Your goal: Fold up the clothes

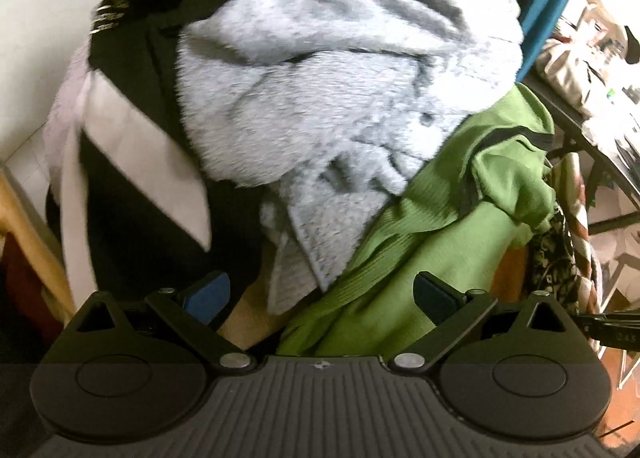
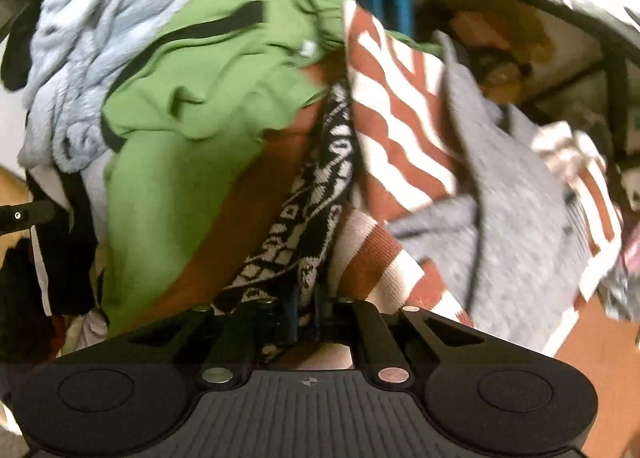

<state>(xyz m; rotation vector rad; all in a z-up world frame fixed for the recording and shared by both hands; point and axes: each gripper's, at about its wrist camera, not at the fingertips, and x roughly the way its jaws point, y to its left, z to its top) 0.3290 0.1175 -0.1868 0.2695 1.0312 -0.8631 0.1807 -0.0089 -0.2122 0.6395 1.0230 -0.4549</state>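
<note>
- Two claws over one unsorted heap of clothes; nothing in either view looks folded yet, so I judge the task barely begun, with every garment still to be pulled out and folded.
- Far left of the left wrist view: a black garment with white stripes (image 1: 132, 162), crumpled at the heap's edge.
- Centre: a fluffy pale-blue garment (image 1: 340, 78), bunched on top of the pile and partly overlapping the black one.
- Right of it: a green garment (image 1: 460, 218), wrinkled, running down toward my left claw (image 1: 320, 296).
- My left claw: jaws spread wide, nothing between them; it hangs above the green and blue cloth, tilted steeply down.
- In the right wrist view, the green garment lies left and a black-and-white patterned knit (image 2: 316, 198) runs down the middle.
- Right of the knit: a rust-and-white striped garment (image 2: 400, 130), then a grey garment (image 2: 520, 194), both rumpled.
- My right claw (image 2: 306, 322): jaws drawn together, apparently pinching the patterned knit; it too points steeply down into the heap.
</note>
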